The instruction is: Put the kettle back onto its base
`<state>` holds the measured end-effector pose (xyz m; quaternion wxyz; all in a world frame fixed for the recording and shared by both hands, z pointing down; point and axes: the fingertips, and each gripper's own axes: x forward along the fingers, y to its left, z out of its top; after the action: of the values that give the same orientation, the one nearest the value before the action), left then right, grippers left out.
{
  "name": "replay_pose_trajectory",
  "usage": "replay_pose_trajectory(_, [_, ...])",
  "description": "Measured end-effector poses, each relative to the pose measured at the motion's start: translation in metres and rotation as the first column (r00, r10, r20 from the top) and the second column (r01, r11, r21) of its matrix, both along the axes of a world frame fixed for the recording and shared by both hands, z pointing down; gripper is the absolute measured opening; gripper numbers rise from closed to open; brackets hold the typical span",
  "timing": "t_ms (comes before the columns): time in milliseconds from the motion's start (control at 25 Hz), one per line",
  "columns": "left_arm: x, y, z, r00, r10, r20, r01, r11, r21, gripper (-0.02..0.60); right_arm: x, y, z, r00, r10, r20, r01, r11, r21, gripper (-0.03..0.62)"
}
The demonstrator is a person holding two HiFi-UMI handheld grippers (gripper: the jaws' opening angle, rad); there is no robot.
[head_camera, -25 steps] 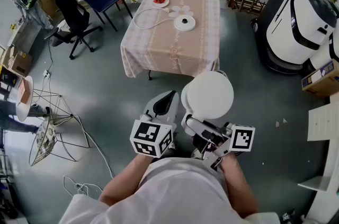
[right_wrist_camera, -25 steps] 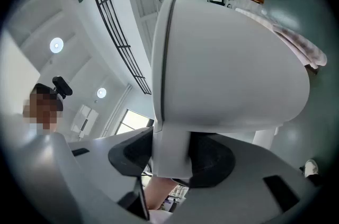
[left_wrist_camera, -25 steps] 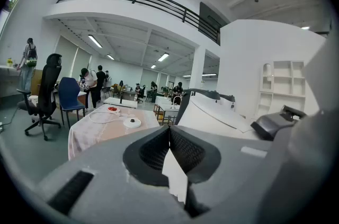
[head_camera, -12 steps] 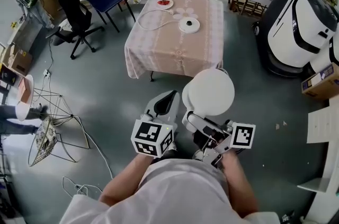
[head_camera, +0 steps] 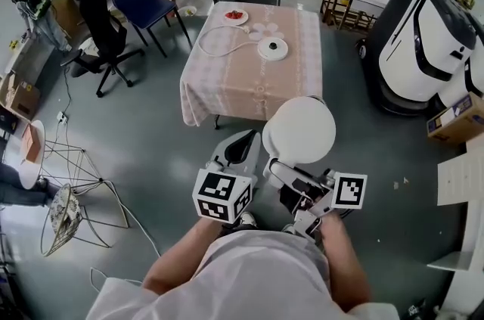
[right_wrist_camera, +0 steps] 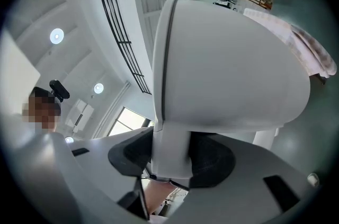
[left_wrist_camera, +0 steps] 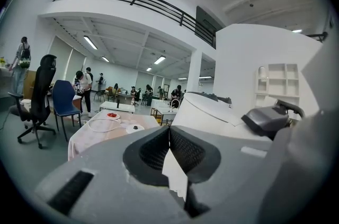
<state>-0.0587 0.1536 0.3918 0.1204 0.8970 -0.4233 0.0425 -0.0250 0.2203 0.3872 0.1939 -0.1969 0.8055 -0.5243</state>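
Near the far edge of the tabletop, toward its right side, the round white base [head_camera: 272, 48] lies on the pink-clothed table [head_camera: 227, 88], with a white cord [head_camera: 215, 38] looping from it to the left edge. A plate of red food [head_camera: 235, 15] sits at the far edge.

The kettle [head_camera: 299, 131] is off the table, held in the air above the grey floor, short of the table's near edge. The right gripper [head_camera: 291, 186] is clamped on the kettle's handle: in the right gripper view the two dark pads [right_wrist_camera: 212, 159] press against the white handle from both sides, with the kettle body [right_wrist_camera: 228, 69] swelling above them. The left gripper [head_camera: 240, 144] is just beside the kettle, its jaws closed together with nothing between them; the left gripper view shows the pads [left_wrist_camera: 185, 151] meeting.

Compared with a second ago, the table fills more of the head view and lies lower in it. The base appears nearer to the kettle, while both grippers keep the same pose in front of the person's body.
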Motion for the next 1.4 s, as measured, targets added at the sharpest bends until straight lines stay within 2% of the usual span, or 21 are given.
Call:
replay_pose_trajectory(280, [-0.026,-0.026,0.001,1.000,0.002,-0.012,-0.002,1.000,0.002,0.002,-0.022,-0.028,-0.004,1.000,-0.001,-0.023,0.001,1.000,0.002,0.189])
replay_pose_trajectory(640, [-0.027,-0.057,0.009,1.000,-0.008,-0.009,0.008,1.000,-0.018,0.002,-0.020,-0.062,0.002,1.000,-0.022,-0.014,0.021,1.000,-0.015,0.189])
replay_pose_trajectory(1400, [0.060,-0.202,0.017,0.996,-0.091,0.011,0.092,0.994,-0.052,0.002,0.066,-0.205,0.014,0.988,-0.150,-0.025,0.150,0.988,-0.029,0.189])
